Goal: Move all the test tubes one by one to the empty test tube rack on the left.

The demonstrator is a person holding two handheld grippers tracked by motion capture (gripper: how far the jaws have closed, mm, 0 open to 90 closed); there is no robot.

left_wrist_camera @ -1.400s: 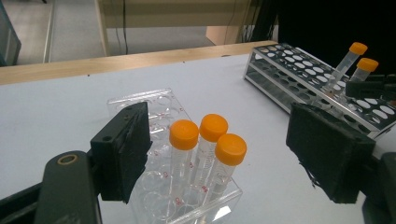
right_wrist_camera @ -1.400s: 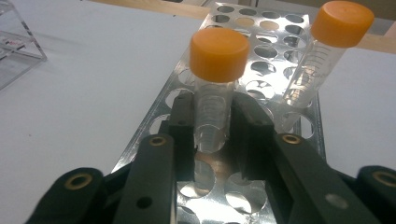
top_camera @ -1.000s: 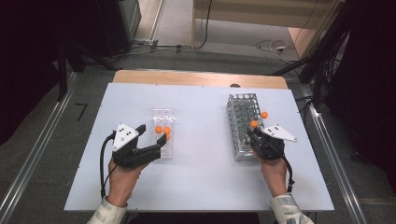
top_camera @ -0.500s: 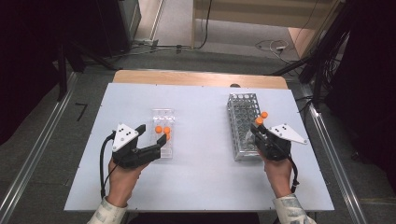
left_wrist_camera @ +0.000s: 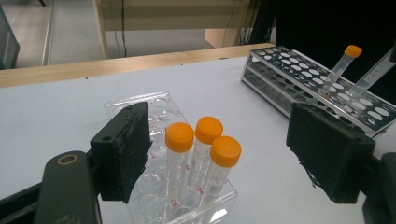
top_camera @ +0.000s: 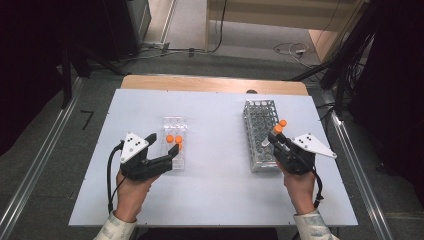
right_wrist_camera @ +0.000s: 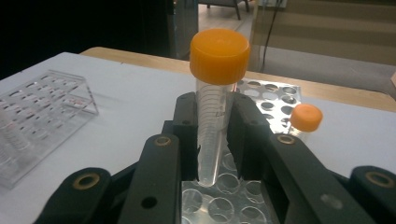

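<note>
My right gripper (top_camera: 276, 143) (right_wrist_camera: 215, 135) is shut on a clear tube with an orange cap (top_camera: 276, 130) (right_wrist_camera: 218, 56). It holds the tube upright, tip at the top holes of the metal rack (top_camera: 257, 114) (right_wrist_camera: 275, 93). A second capped tube (top_camera: 283, 122) (right_wrist_camera: 306, 117) leans in that rack just beyond. My left gripper (top_camera: 162, 144) (left_wrist_camera: 224, 151) stands open around the near end of a clear plastic rack (top_camera: 174, 125) (left_wrist_camera: 140, 100). Three orange-capped tubes (left_wrist_camera: 201, 144) in that rack stand between the pads (left_wrist_camera: 122, 156), apart from them.
The white table (top_camera: 220, 110) has bare room between the two racks and in front of them. A wooden strip (top_camera: 210, 84) runs along its far edge. Cables lie on the floor beyond, and metal rails run along both sides.
My right gripper has risen a little with the tube in it, drifting slightly left over the metal rack. The left gripper has not moved.
</note>
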